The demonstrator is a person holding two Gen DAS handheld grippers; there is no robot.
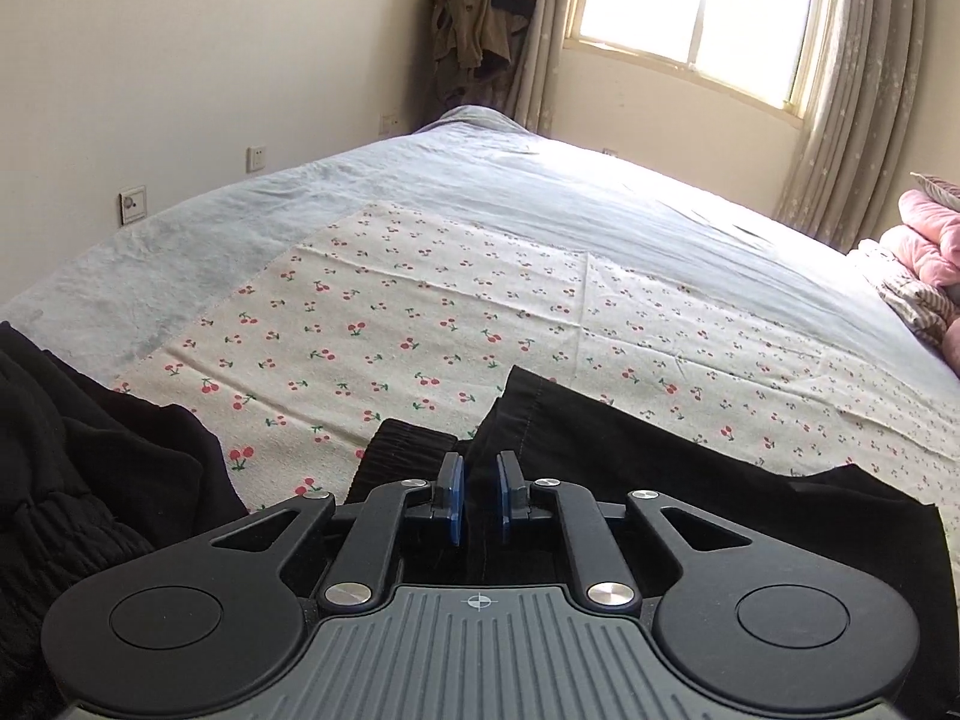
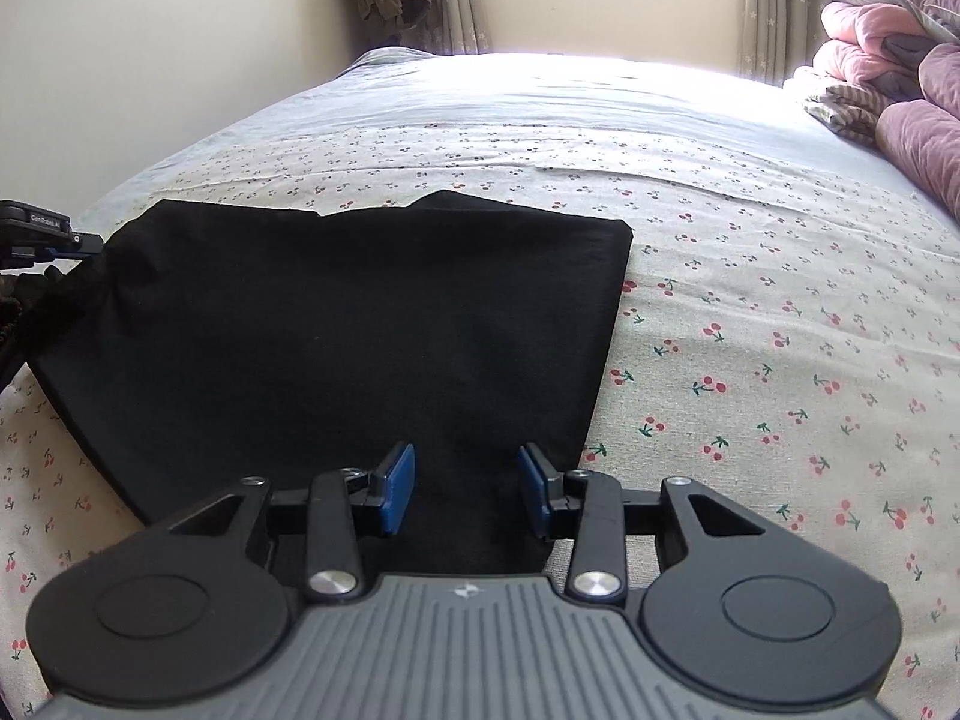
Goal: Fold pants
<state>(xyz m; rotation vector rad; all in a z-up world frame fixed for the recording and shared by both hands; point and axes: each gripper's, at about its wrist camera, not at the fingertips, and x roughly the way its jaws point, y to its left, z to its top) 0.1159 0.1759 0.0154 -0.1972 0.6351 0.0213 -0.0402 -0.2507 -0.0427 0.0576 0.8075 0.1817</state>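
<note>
"GenRobot.AI" on left hand-held gripper [image 2: 36, 234]

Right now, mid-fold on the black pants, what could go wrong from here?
1. The left gripper has its pads slightly apart above the pants; no grip is visible, so a lift may come up empty.
2. The right gripper stands open over the near edge, pinning nothing, so the fold could slide on the cherry-print sheet.
3. A second dark garment lies close on the left and might snag.
</note>
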